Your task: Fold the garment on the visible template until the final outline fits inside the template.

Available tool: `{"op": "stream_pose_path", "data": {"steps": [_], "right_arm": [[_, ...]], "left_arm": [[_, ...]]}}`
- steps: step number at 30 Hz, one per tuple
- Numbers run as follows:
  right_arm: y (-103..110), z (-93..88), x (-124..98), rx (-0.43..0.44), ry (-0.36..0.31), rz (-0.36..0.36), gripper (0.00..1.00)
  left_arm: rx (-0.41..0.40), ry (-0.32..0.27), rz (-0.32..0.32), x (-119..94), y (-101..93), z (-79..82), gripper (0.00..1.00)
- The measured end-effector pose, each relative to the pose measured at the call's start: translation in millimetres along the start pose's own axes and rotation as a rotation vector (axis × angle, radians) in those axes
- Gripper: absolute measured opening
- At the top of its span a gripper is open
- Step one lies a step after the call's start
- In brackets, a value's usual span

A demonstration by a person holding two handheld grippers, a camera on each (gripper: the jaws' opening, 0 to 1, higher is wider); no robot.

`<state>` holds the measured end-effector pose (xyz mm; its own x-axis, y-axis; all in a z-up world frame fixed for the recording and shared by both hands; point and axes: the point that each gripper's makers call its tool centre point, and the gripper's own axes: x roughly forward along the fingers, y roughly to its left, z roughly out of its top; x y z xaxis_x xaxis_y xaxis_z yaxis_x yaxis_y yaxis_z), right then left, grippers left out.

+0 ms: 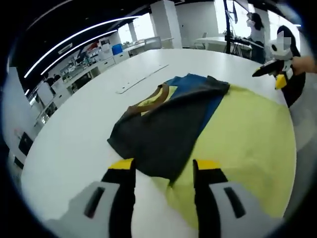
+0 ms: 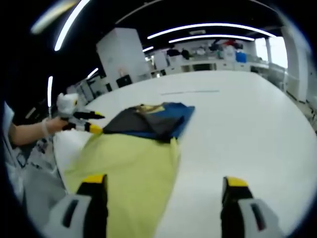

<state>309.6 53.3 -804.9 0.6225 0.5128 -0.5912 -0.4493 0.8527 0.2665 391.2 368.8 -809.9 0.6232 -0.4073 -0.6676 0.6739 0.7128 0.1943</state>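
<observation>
White tabletop (image 1: 74,134) in an open office is carrying our work: a yellow template (image 1: 247,144) with the garment (image 1: 168,124) lying folded across its far end. We are judging the fold partly done, since the dark and blue cloth is spilling past the template's edge onto bare table. Our left gripper (image 1: 163,168) is hovering just short of the garment, jaws apart and empty. Our right gripper (image 2: 163,186) is hanging wide open over the template's near end.
</observation>
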Motion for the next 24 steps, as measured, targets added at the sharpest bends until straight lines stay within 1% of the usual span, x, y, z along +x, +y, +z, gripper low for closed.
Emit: {"op": "stream_pose_path", "data": {"steps": [2, 4, 5, 6, 8, 10, 12, 15, 17, 19, 22, 24], "right_arm": [[0.7, -0.3, 0.4, -0.001, 0.001, 0.002, 0.96], [2.5, -1.4, 1.0, 0.000, 0.003, 0.004, 0.96], [2.7, -1.9, 1.2, 0.000, 0.005, 0.005, 0.96], [3.5, -2.5, 1.1, 0.001, 0.007, 0.005, 0.96], [3.6, -3.4, 0.9, 0.003, 0.008, 0.005, 0.96], [2.2, -4.6, 0.6, 0.007, 0.009, 0.004, 0.96], [1.7, -5.7, -0.1, 0.009, 0.011, 0.003, 0.96], [0.3, -8.0, -1.8, 0.013, 0.015, 0.001, 0.96], [-0.5, -9.6, -3.4, 0.017, 0.015, -0.003, 0.96], [-0.9, -10.2, -3.4, 0.023, 0.015, -0.004, 0.96], [1.1, -10.8, -3.3, 0.025, 0.017, -0.003, 0.96], [2.3, -10.9, -3.0, 0.024, 0.016, -0.001, 0.96]], "left_arm": [[0.028, 0.011, 0.009, 2.0, 4.8, -7.9, 0.40], [0.064, 0.014, 0.021, -0.9, 3.0, -8.6, 0.35], [0.069, 0.017, 0.025, 0.1, 3.6, -10.4, 0.32], [0.085, 0.022, 0.032, 3.0, 6.1, -13.7, 0.31], [0.112, 0.045, 0.048, 3.5, 7.6, -18.7, 0.31], [0.141, 0.052, 0.055, 6.2, 6.9, -22.1, 0.29], [0.153, 0.050, 0.064, 5.7, 3.7, -20.8, 0.26], [0.181, 0.048, 0.066, 10.7, 5.9, -22.6, 0.21], [0.198, 0.042, 0.065, 12.7, 5.9, -20.9, 0.15], [0.213, 0.044, 0.061, 14.3, 3.7, -18.9, 0.11], [0.203, 0.044, 0.049, 13.7, -1.5, -17.1, 0.01], [0.211, 0.043, 0.052, 13.3, -1.9, -16.2, 0.01]]}}
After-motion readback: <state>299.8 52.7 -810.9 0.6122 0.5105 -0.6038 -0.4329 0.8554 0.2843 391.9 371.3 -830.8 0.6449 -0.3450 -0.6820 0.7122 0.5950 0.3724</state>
